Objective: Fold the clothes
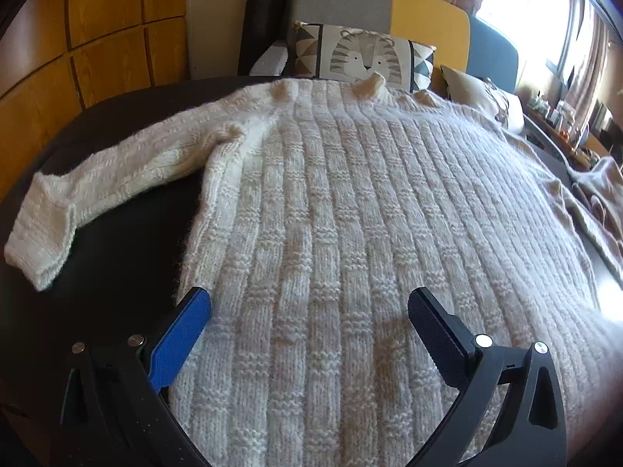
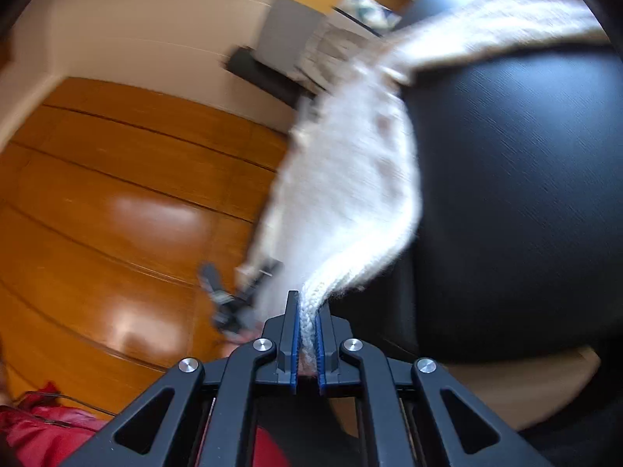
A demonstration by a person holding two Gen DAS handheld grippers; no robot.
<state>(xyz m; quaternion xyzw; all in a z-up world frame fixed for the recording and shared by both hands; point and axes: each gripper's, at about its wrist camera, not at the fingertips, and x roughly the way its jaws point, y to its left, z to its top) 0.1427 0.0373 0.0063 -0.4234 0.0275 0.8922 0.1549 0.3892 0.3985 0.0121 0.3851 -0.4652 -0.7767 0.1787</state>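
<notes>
Right claw (image 2: pixel 307 307) clamped on sweater (image 2: pixel 350 194) cuff, sleeve trailing ahead

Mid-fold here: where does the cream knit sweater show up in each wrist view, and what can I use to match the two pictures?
Left wrist: the sweater fills the middle, spread flat on the dark table, one sleeve out to the picture's left.
Right wrist: a blurred strip of it runs from upper right down to the centre bottom, pinched in the right gripper.
Shared landmark: the tiger cushion.
</notes>
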